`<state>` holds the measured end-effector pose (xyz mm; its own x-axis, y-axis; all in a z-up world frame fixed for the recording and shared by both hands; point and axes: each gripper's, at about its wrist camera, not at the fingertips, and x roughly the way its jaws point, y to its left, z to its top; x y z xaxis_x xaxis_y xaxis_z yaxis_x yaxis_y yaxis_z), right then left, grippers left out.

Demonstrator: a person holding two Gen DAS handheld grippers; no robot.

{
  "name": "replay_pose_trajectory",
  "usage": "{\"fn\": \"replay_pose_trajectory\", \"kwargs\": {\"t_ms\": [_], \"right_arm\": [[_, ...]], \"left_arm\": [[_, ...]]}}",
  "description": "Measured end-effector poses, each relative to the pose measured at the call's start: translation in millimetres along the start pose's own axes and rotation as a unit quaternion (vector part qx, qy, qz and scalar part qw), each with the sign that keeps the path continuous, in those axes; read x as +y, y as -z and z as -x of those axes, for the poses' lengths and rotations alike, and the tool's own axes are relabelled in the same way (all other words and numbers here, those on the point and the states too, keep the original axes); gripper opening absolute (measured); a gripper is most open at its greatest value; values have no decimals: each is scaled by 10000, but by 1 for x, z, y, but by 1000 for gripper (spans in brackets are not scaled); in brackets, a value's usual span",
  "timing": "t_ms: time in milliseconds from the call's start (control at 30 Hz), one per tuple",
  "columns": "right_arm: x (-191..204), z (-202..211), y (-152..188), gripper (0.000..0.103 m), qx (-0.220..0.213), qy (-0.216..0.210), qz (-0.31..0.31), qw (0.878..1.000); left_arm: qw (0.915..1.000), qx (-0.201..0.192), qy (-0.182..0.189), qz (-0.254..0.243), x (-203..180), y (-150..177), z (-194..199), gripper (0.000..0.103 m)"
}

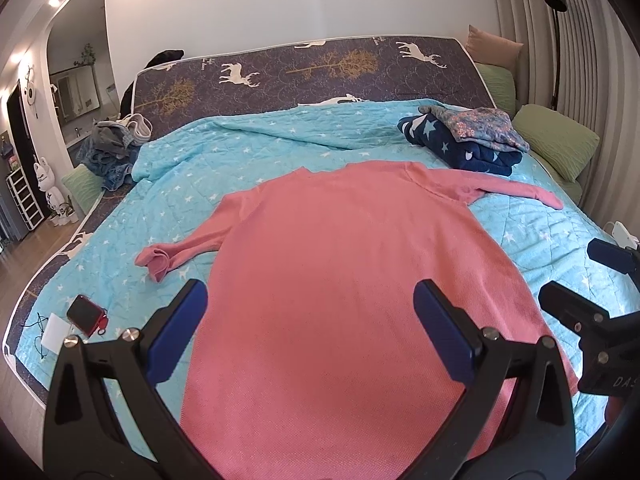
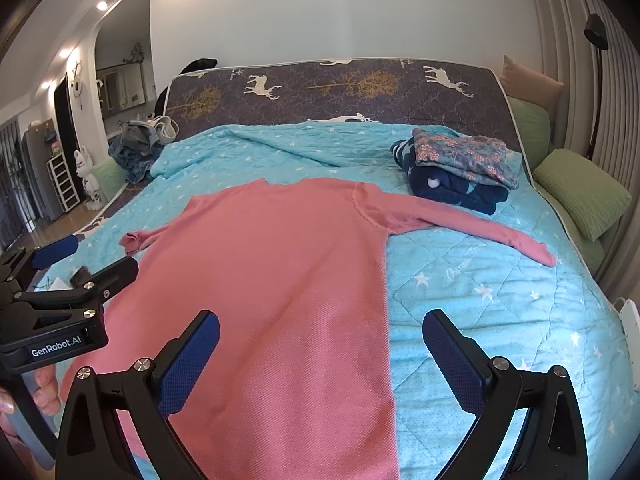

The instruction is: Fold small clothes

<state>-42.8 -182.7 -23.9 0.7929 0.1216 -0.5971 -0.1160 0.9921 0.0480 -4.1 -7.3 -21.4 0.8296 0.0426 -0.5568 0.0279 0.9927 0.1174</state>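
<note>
Bedroom setting: we find a turquoise star-print quilt (image 1: 280, 152) covering the bed, and on it the pink long-sleeved top (image 1: 344, 272) lies flat, body spread toward the cameras, neckline toward the far end. We note its one sleeve (image 1: 180, 254) angled out to the left with a crumpled cuff, and the other sleeve (image 2: 472, 228) stretched out to the right, its upper part just beside a folded stack of clothes (image 2: 460, 168), a floral piece lying on top of a navy star-print one. We observe the left gripper (image 1: 310, 320) with jaws wide, holding nothing, poised above the top's lower body. We record the right gripper (image 2: 320, 352) likewise spread wide and gripping nothing, above the top's right edge, one finger (image 2: 188, 364) over pink fabric and the other over quilt. Further out, we see a red-cased phone (image 1: 85, 314) and a white card (image 1: 54, 332) on the quilt's left side, a heap of unfolded clothes (image 1: 114, 148) at the far left corner, green pillows (image 1: 556, 142) along the right, and a deer-print mattress (image 1: 320, 68) standing upright behind the bed.
</note>
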Motion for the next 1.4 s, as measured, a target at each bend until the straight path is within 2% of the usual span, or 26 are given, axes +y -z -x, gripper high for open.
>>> {"fn": "replay_pose_trajectory", "kwargs": {"t_ms": [1400], "right_arm": [[5, 4, -3, 103, -37, 29, 93, 9999]], "left_arm": [[9998, 138, 121, -52, -5, 7, -2, 102]]}}
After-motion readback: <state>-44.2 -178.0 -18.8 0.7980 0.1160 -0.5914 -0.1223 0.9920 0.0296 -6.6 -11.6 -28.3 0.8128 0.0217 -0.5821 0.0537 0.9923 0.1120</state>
